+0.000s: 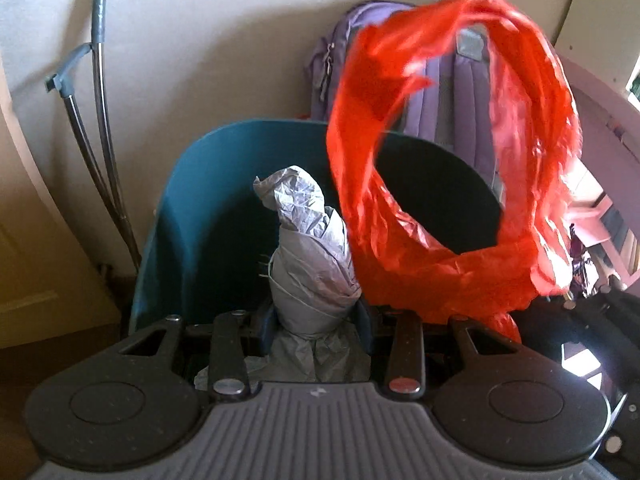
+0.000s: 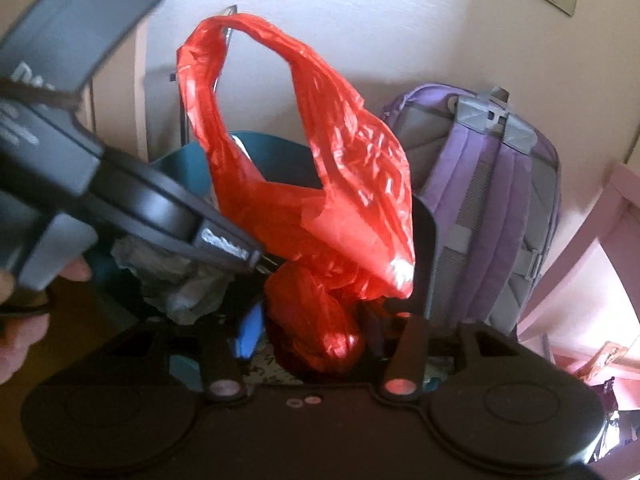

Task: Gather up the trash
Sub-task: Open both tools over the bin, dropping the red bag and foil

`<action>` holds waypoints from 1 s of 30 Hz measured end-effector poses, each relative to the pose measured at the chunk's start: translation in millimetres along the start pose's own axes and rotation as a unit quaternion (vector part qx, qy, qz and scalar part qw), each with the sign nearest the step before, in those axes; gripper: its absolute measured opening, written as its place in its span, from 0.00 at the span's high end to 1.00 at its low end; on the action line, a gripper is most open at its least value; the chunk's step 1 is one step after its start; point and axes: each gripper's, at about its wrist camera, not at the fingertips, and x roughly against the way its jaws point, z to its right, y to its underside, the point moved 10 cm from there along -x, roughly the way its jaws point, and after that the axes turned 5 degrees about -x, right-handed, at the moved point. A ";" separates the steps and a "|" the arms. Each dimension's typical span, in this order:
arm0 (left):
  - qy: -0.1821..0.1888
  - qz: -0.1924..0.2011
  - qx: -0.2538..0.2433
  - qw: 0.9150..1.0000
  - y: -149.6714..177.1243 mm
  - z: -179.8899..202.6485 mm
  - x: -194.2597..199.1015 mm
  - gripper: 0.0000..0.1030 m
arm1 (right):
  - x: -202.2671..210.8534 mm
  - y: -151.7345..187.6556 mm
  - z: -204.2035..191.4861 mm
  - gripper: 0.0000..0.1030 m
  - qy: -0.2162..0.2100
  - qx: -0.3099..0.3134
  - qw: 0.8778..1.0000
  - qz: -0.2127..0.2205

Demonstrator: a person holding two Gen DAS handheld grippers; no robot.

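Above teal bin [image 1: 192, 216], both jaws tilted down, gripping bags.

Left gripper [image 1: 318, 320] clamped, right gripper [image 2: 316, 340] parted

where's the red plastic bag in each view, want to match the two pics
Left wrist view: red plastic bag right of centre, handle loop up, beside the grey bag.
Right wrist view: red plastic bag at centre, above the right gripper.
Shared landmark: purple backpack against the wall.
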 end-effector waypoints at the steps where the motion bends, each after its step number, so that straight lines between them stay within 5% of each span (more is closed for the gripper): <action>1: 0.000 -0.003 -0.002 1.000 -0.2 -0.2 -1.4 0.60 | 0.6 -0.2 -1.2 0.46 -0.004 -0.001 1.000 -0.001; 6: -0.003 0.002 -0.016 1.000 2.9 0.2 2.1 0.42 | 7.0 -0.1 -8.8 0.43 -0.007 0.007 1.000 -0.001; 30: -0.020 0.065 -0.047 0.997 41.5 27.7 163.2 0.36 | 143.8 13.3 -25.6 0.42 -0.021 -0.027 0.998 0.053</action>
